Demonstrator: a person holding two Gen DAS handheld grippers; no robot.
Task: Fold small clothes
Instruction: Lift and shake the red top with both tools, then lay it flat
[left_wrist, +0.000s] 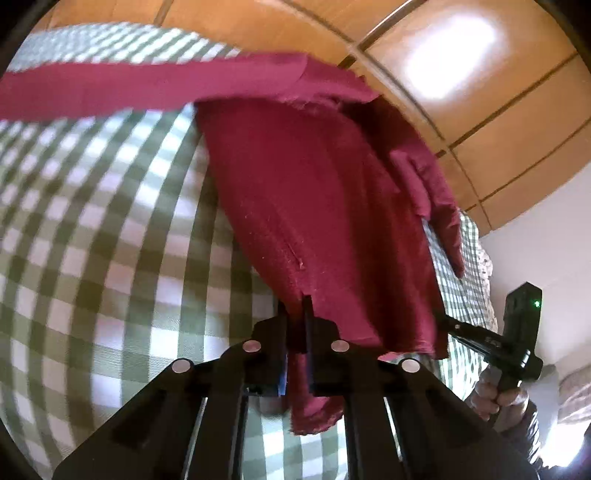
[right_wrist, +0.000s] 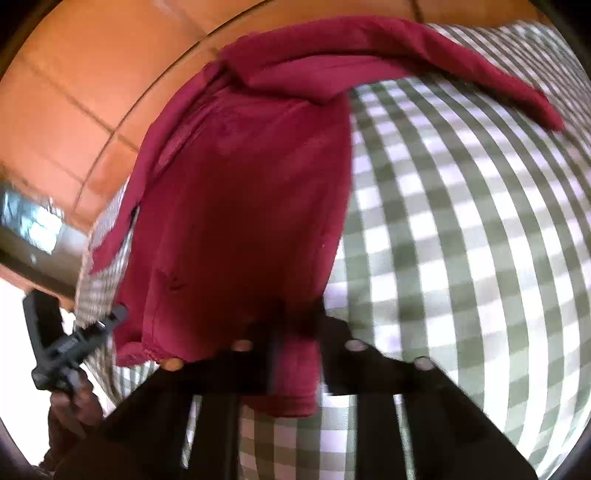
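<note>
The left gripper (left_wrist: 295, 314), matte black plastic with round pale rivets on its linkage, is clenched on the near hem of the dark red garment (left_wrist: 325, 206); the right gripper (right_wrist: 295, 325), of the same build, pinches that hem too, its fingertips blurred and partly buried in cloth. The garment is a soft, slightly fuzzy knit with a stitched seam and frayed edges; it lies over the green-and-white checked cloth (left_wrist: 110, 229), its body stretching away from the grippers; one long sleeve (left_wrist: 110, 88) runs flat across the far side, the other sleeve (left_wrist: 439, 206) droops at the cloth's edge. Beyond are glossy orange-brown floor tiles (left_wrist: 480, 122) with dark grout lines.
</note>
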